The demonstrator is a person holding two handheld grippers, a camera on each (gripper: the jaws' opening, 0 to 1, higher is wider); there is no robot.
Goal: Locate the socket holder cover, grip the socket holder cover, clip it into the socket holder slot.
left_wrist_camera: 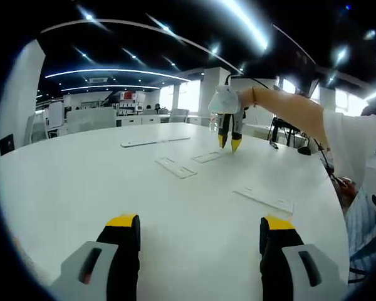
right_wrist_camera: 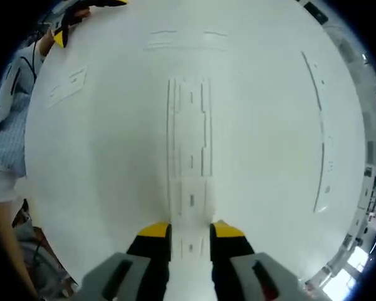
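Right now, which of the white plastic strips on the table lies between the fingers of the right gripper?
The short strip lying lengthwise between the right gripper's fingers; its near end sits between them. The long strip and the others lie apart on the table.

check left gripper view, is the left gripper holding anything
No, the left gripper stands open over the bare white table with nothing between its jaws.

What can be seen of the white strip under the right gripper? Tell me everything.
The white strip looks like a long flat plastic piece with raised side rails and small slots along its middle. It lies flat on the white table, running straight away from the right gripper. Its near end sits between the gripper's yellow-tipped jaws, which stand close at either edge; actual contact cannot be told.
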